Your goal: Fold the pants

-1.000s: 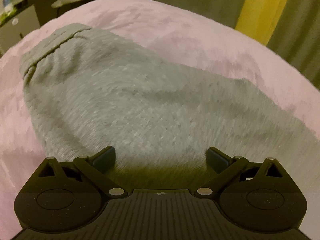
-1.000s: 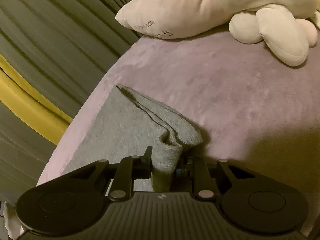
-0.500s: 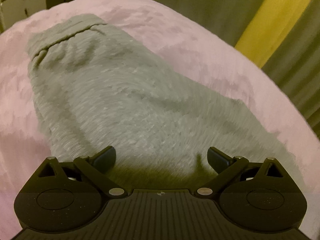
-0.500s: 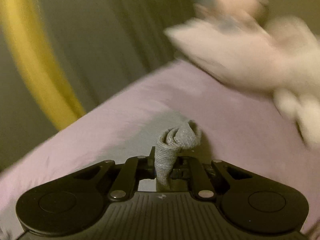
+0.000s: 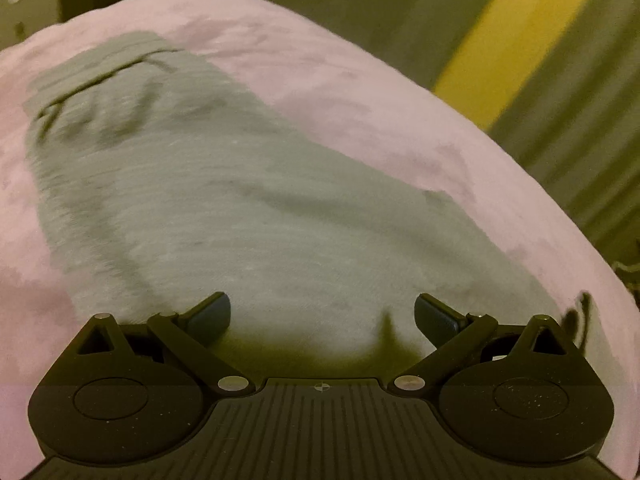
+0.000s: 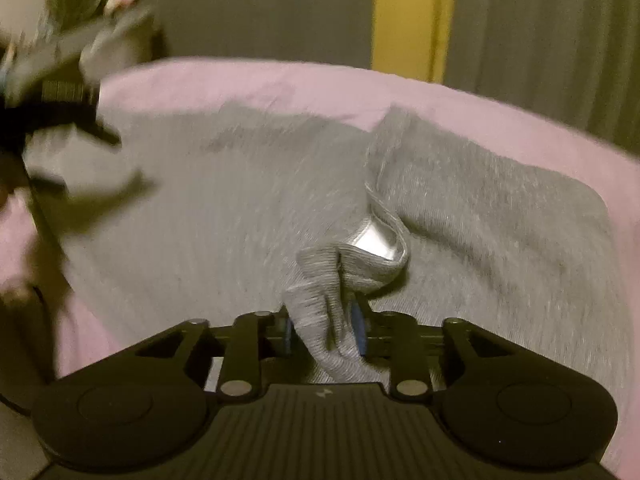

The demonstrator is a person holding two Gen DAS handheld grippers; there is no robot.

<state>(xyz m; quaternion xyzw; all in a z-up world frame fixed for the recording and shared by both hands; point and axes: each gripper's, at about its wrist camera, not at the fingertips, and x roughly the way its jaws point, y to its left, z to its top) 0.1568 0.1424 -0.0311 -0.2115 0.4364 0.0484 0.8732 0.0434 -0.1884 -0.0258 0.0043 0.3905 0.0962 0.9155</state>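
Left wrist view takes in a pink bedspread (image 5: 360, 92) filling most of the frame, with dark pleated curtains (image 5: 580, 152) and a yellow stripe (image 5: 516, 32) behind it. On the bedspread lie the grey sweatpants (image 5: 224, 208), spread flat, their long axis running from the lower right near the camera up to the far left, where the ribbed waistband (image 5: 100, 68) marks the far end. The left gripper (image 5: 322, 316) hovers just over the near part of the cloth with its jaws spread wide and nothing between them. From the right wrist view the same sweatpants (image 6: 224, 216) cover the middle of the bedspread (image 6: 280, 80), and a leg (image 6: 500, 200) lies doubled back across the fabric toward the right, ending in a rounded fold. The right gripper (image 6: 325, 334) sits over the garment with a ribbed cuff (image 6: 324, 280) bunched up between its blue pads (image 6: 362, 338); its jaws are opening, the cloth still standing between them and touching the pads. At the left edge of this view the other gripper (image 6: 56, 120) shows as a dark blur above the cloth, and blurred objects sit beyond the bed in the upper left corner.
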